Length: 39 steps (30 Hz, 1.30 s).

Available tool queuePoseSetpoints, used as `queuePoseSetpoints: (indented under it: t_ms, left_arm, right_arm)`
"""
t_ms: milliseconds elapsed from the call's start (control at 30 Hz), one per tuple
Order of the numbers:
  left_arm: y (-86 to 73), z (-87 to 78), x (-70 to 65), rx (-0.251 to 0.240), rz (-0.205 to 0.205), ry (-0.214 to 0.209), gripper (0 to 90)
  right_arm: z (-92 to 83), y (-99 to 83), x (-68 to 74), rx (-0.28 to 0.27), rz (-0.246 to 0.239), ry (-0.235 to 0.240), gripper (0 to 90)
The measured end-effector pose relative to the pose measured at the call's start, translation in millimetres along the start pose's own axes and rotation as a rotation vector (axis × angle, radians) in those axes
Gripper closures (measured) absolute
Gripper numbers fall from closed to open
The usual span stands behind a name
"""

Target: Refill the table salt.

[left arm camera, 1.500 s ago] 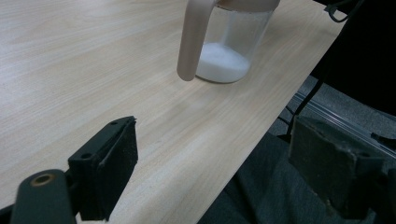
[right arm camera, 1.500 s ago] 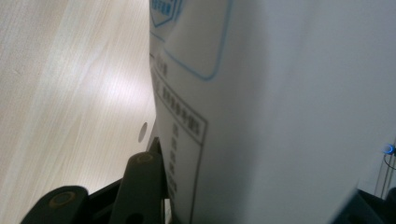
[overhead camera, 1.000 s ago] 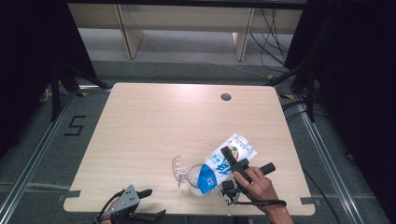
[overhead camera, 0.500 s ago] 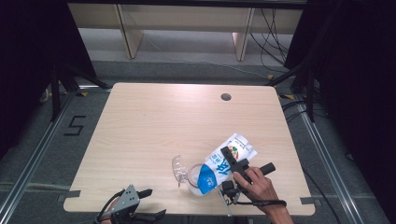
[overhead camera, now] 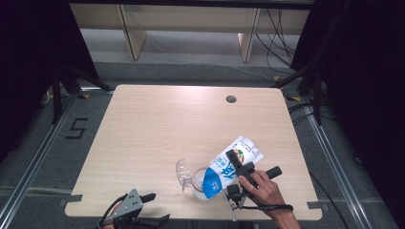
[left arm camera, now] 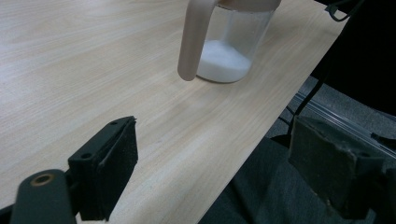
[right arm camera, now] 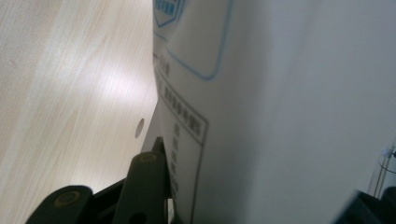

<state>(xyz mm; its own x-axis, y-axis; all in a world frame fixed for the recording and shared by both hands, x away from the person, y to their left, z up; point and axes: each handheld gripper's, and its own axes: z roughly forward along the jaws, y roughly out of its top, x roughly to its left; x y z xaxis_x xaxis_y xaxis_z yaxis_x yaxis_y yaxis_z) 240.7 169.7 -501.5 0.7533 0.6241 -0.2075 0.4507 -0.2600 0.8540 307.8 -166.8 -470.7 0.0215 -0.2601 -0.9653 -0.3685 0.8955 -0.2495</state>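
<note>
My right gripper [overhead camera: 239,168] is shut on a white and blue carton [overhead camera: 230,166], held tilted with its blue end down over the mouth of a clear jug [overhead camera: 197,181] near the table's front edge. In the right gripper view the carton [right arm camera: 289,112] fills the space between the jaws of that gripper [right arm camera: 261,186]. The jug [left arm camera: 229,51] holds a white layer at its bottom and has a pale handle [left arm camera: 191,42]. My left gripper [overhead camera: 157,207] rests open at the front left edge, and in its own view this gripper [left arm camera: 219,140] has nothing between its jaws.
The pale wooden table [overhead camera: 157,133] has a round cable hole [overhead camera: 231,99] at the back right. Its front edge [left arm camera: 243,158] runs just past the left gripper, with grey floor below. Shelving legs and cables stand beyond the far edge.
</note>
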Motion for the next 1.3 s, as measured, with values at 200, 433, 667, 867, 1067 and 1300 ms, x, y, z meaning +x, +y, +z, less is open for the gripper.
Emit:
queuePoseSetpoints:
  t_ms: [200,433,667,867,1067,1300]
  left_arm:
    - [0.0,0.0,0.0,0.0,0.0,0.001,15.1]
    - [0.1,-0.3,-0.2,0.006,0.0,0.002,15.1]
    - [-0.1,0.0,0.0,0.0,0.001,0.001,15.1]
    - [-0.1,0.0,0.0,0.001,0.001,0.0,15.1]
    - [-0.1,0.0,-0.1,0.0,0.001,0.001,15.1]
    - [0.0,0.1,-0.1,-0.001,0.0,0.001,15.1]
  right_arm:
    - [-0.2,-0.4,-0.4,0.001,-0.015,0.006,63.4]
    - [-0.8,0.3,-1.8,0.0,-0.012,-0.013,64.0]
    - [-0.2,0.1,-0.8,0.0,-0.005,0.005,64.5]
    - [-0.6,-0.1,0.2,0.01,0.004,0.021,64.9]
    - [-0.2,0.2,-3.2,-0.007,-0.026,-0.003,65.2]
    - [-0.3,-0.5,-0.9,0.002,0.0,0.007,65.5]
